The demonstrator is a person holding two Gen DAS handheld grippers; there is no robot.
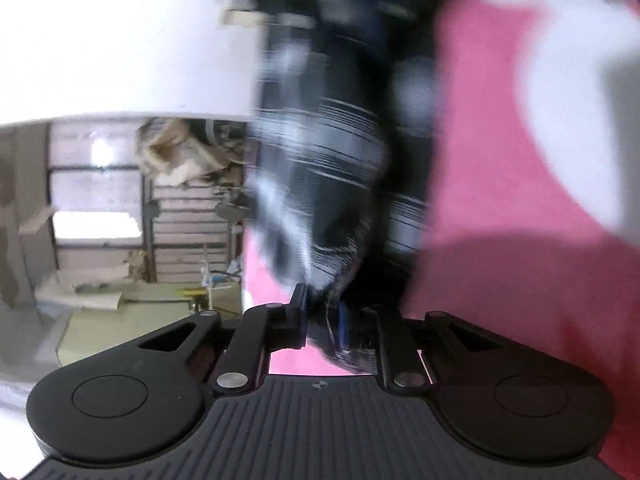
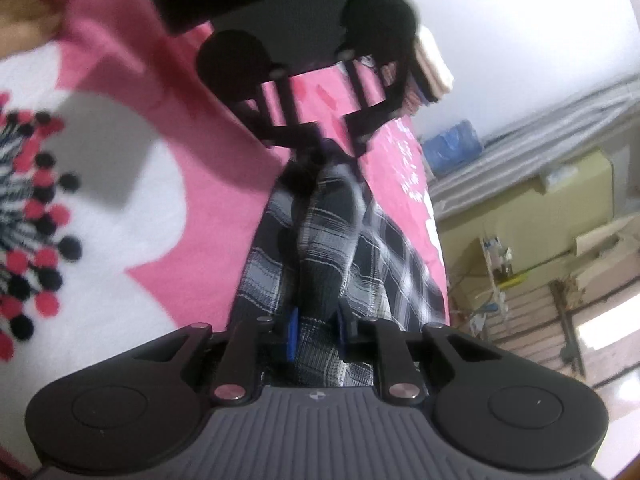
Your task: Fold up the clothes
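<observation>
while both views were smeared by blur, the plaid garment (image 2: 320, 240) ran up the middle of the frame, stretched between two grippers above a pink and white blanket (image 2: 132, 208). right gripper (image 2: 316, 332): pinching plaid cloth at lower centre. left gripper (image 1: 322, 316): clamped on the garment's other end. cluttered shelving (image 1: 120, 200) stood at left.

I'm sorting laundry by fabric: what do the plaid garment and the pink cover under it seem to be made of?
The plaid garment looks like thin woven cloth, perhaps cotton flannel: matte, and it creases softly between the right gripper and the left gripper. The pink cover looks like fuzzy fleece or plush, though blur leaves that open.
</observation>
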